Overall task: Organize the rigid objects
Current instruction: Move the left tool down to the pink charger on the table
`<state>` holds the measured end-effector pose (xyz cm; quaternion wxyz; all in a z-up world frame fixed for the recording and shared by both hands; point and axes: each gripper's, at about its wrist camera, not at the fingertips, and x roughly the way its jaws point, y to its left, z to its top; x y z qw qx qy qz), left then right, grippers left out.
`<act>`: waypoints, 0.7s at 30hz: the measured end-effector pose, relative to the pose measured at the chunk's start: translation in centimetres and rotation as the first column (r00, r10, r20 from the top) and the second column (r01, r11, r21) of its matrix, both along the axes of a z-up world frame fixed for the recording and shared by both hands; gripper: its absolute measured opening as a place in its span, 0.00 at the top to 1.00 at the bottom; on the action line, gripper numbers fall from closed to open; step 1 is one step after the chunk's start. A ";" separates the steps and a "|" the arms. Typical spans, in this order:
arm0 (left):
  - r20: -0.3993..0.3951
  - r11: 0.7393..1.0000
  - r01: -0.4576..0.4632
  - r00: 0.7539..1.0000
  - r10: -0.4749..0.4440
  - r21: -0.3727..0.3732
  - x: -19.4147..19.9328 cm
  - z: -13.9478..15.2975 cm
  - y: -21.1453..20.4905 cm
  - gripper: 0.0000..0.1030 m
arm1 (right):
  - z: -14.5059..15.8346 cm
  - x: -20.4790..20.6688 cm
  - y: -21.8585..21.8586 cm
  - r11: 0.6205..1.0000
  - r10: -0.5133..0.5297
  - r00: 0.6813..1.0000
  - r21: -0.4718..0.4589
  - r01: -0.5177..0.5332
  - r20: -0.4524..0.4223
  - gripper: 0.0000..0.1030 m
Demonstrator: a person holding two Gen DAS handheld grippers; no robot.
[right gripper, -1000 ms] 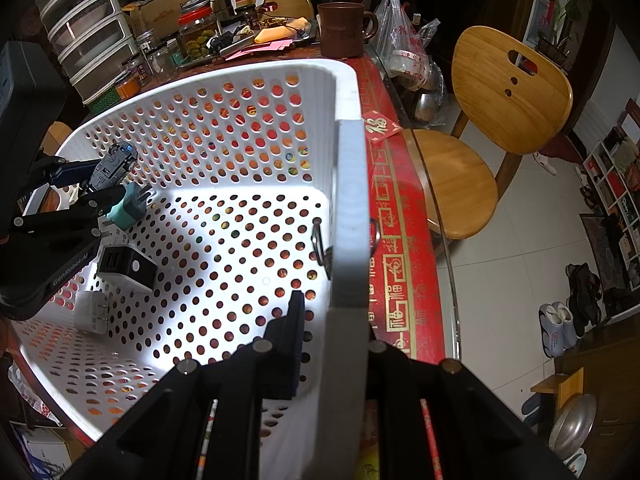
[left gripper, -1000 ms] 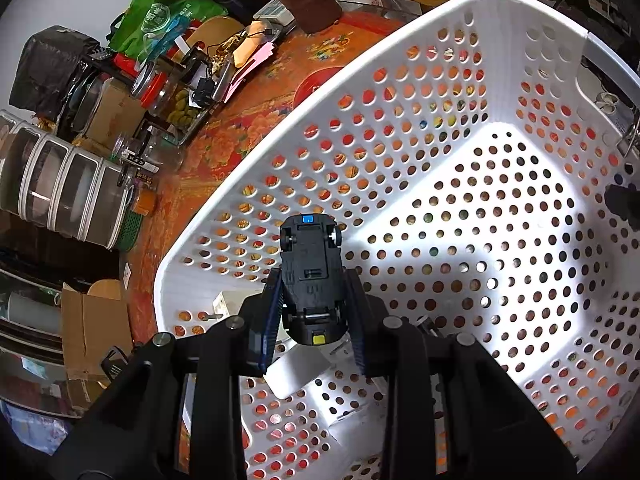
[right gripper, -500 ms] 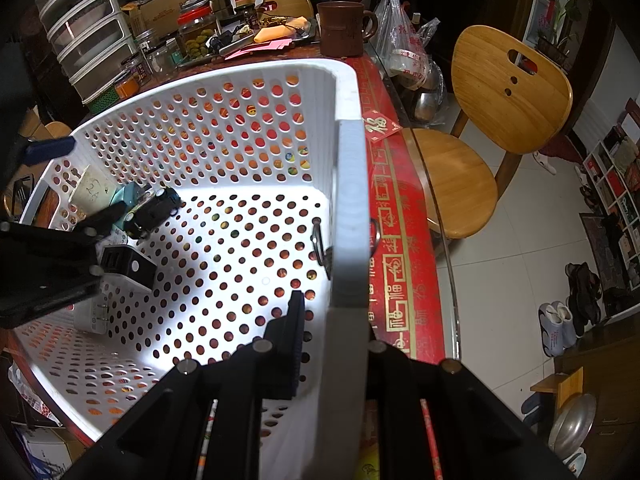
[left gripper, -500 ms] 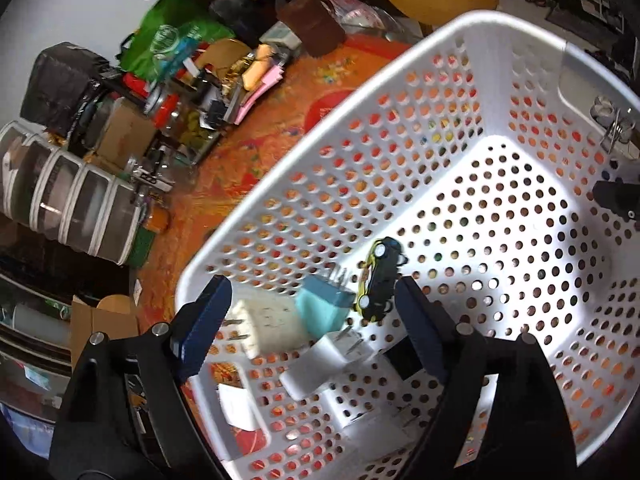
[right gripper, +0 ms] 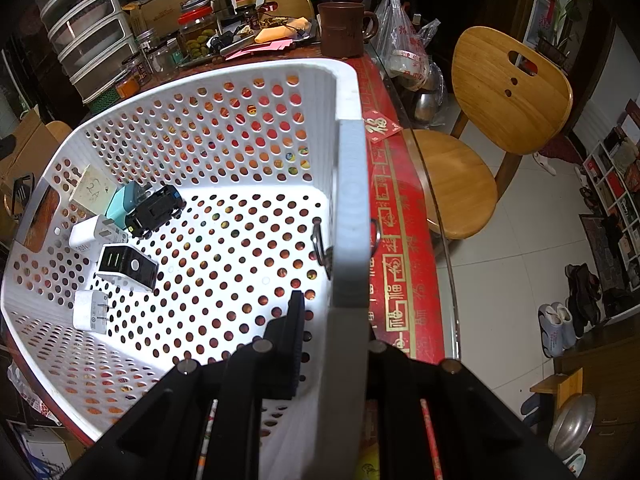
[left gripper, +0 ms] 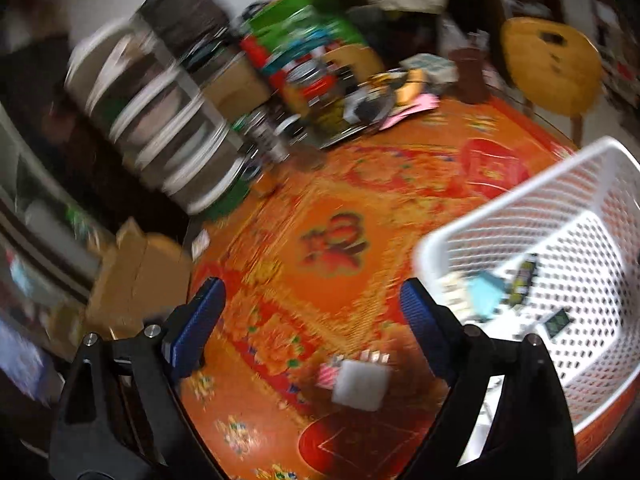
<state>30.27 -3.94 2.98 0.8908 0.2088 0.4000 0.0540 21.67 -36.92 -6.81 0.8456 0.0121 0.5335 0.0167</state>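
A small white square block (left gripper: 361,385), probably a plug adapter though blur hides the detail, lies on the orange and red flowered tablecloth (left gripper: 328,248), outside the white perforated plastic basket (right gripper: 256,80) and just beside its near corner. It looks like the next rigid object to collect. The left gripper (left gripper: 312,316) hangs over the cloth with its blue-padded jaws spread wide and nothing between them; the block is below and a little to the right of the middle of the gap.

Inside the basket, near one wall, there are already a black toy car (right gripper: 155,210), a light blue charger (right gripper: 120,204), a black and white charger with USB ports (right gripper: 127,267) and two white adapters (right gripper: 91,311), all close together. The right gripper (right gripper: 334,344) is clamped on the basket's side wall, one finger inside and one outside, and so holds it steady.

To do this step well, I think the left gripper should centre over the block, turn so the pads meet two flat sides, go down until the pads are around it, and only then close. The right one should keep its hold, so the basket does not slide when the block is dropped in.
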 end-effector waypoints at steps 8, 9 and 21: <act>-0.250 0.984 -0.124 0.964 0.090 -0.124 3.4 -10.1 8.1 0.14 | 0.0 0.0 0.1 1.000 -0.001 1.000 -0.001 0.001 -0.001 0.88; -0.290 0.977 -0.139 0.953 0.087 -0.164 3.7 -11.4 8.7 0.16 | 0.0 0.0 0.1 1.000 0.000 1.000 -0.003 0.000 -0.001 0.88; -0.296 0.937 -0.220 0.945 0.136 -0.273 1.5 -14.0 11.5 0.33 | 0.1 0.1 0.2 1.000 0.001 1.000 -0.005 -0.001 -0.003 0.88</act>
